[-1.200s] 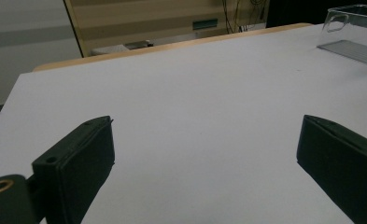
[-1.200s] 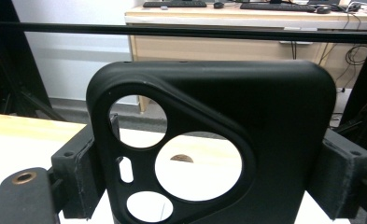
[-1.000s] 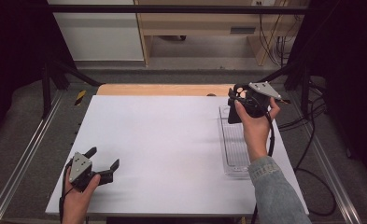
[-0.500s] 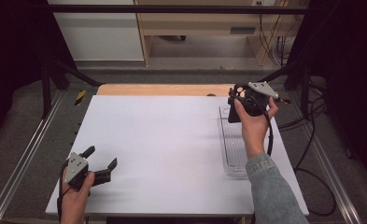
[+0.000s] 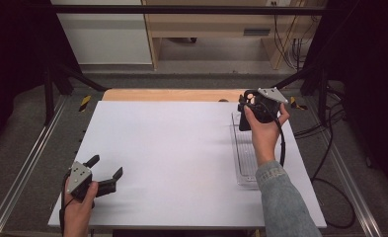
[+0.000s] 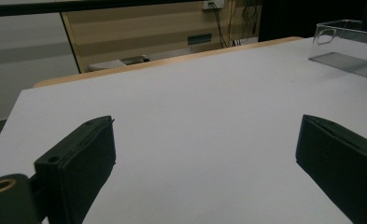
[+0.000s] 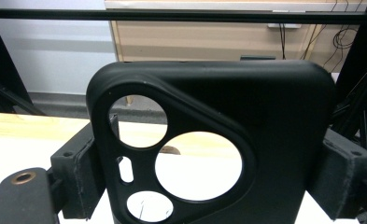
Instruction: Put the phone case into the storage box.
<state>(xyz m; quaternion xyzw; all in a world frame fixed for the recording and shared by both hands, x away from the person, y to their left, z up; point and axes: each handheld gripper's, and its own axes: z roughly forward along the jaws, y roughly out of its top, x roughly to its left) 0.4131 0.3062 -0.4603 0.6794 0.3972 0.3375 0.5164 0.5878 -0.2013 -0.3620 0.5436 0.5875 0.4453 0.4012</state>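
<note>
Apparently, one matte black phone case with round camera cut-outs (image 7: 209, 140) is clamped by its side edges in the right gripper (image 5: 254, 106), above one clear plastic tray (image 5: 244, 163). It is best kept upright and lowered squarely. The left gripper (image 5: 101, 174) is held spread, empty, over the white table (image 5: 181, 143).

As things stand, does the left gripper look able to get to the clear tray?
Probably yes: the left gripper is open, and bare white table lies between it and the clear tray, though that's a long reach across.

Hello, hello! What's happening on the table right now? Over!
Left gripper open, low over the table. Right gripper shut on black phone case, above clear tray. Nothing in the way.
</note>
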